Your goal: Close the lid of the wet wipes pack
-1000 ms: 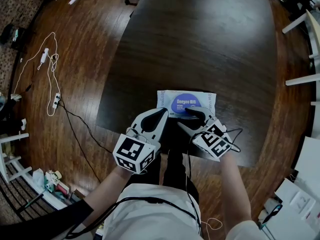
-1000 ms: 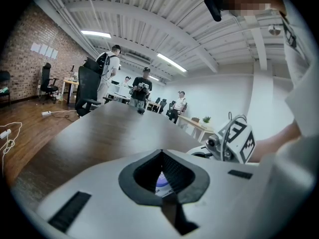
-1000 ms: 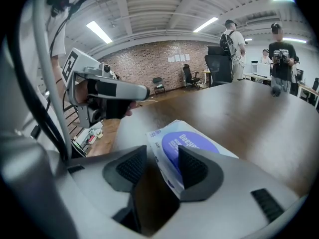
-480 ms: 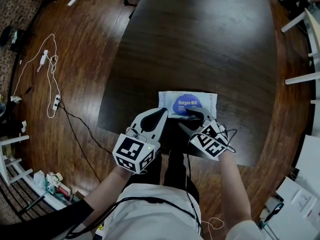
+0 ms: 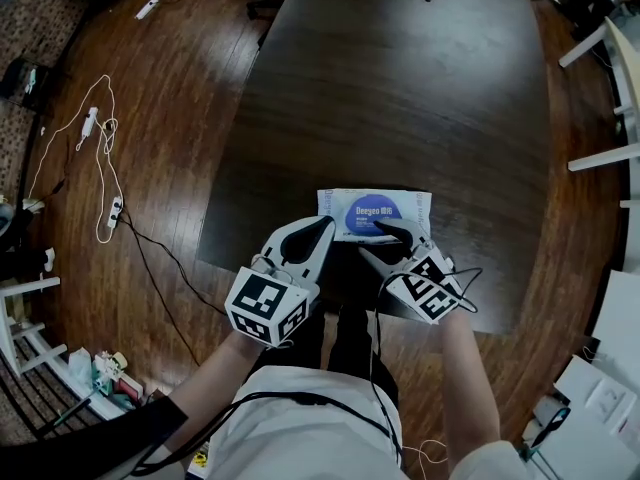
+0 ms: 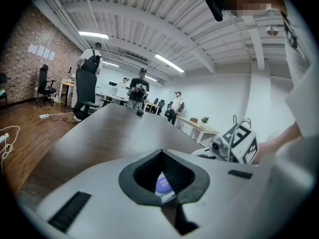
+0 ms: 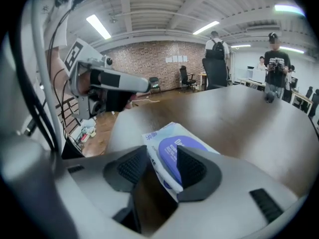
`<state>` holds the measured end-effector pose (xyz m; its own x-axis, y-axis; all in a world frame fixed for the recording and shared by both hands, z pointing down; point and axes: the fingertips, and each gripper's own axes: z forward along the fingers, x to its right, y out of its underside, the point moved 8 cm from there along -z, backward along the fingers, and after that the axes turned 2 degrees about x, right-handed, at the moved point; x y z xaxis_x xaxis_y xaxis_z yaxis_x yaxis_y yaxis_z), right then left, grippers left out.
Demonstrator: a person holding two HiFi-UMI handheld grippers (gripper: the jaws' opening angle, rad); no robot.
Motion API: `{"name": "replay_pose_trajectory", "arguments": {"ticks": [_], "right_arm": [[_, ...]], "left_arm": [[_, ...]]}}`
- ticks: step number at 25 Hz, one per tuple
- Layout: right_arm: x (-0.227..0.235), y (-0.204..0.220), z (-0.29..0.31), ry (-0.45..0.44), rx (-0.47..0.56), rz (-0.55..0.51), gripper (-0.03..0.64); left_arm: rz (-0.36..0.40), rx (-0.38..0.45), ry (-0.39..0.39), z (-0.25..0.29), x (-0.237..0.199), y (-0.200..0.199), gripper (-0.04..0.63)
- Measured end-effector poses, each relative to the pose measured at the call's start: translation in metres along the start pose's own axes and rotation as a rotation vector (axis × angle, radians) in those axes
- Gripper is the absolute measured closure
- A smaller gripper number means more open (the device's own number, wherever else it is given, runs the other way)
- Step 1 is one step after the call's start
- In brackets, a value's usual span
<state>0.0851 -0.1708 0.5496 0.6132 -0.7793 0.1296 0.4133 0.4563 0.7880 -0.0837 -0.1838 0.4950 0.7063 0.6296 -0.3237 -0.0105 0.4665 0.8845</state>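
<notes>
White cables (image 5: 100,158) lie looped on the wooden floor (image 5: 170,78) at the far left, well apart from the dark bench (image 5: 400,88).

The left gripper (image 5: 326,226) hovers at the bench's near edge, just beside the left end of the pack (image 5: 400,206). Its 2 jaws meet at their tips and clamp nothing. In its own view the left gripper (image 6: 160,153) shows only a small opening behind the joined tips, and a sliver of the pack (image 6: 162,183) shows through it.

The pack lies flat near the bench's front edge, long side toward the person. Its purple lid (image 5: 368,211) looks flat against the top, though the right gripper covers part of it.

The right gripper (image 5: 372,238) comes in from the near right. Its jaws stand a narrow way apart with the pack's near edge between them — 1 jaw rests on the lid, the other sits at the pack's front side. The right gripper (image 7: 162,151) view shows this closely: the pack (image 7: 167,133) runs between the pads, and the lid (image 7: 172,151) touches the right-hand pad. Whether the other pad touches the pack cannot be told.

White furniture (image 5: 600,158) stands on the floor at the far right.
</notes>
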Motion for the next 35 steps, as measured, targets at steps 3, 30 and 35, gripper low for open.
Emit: {"name": "replay_pose_trajectory", "arguments": {"ticks": [3, 30, 35], "right_arm": [[0.001, -0.007, -0.006, 0.016, 0.032, 0.012, 0.433], [-0.051, -0.094, -0.211, 0.455, 0.603, 0.222, 0.441], [-0.06, -0.098, -0.211, 0.502, 0.614, 0.227, 0.611]], "left_arm": [[0.025, 0.016, 0.009, 0.004, 0.001, -0.014, 0.594], [0.164, 0.183, 0.194, -0.026, 0.075, -0.113, 0.594], [0.169, 0.187, 0.214, -0.037, 0.071, -0.113, 0.594]]}}
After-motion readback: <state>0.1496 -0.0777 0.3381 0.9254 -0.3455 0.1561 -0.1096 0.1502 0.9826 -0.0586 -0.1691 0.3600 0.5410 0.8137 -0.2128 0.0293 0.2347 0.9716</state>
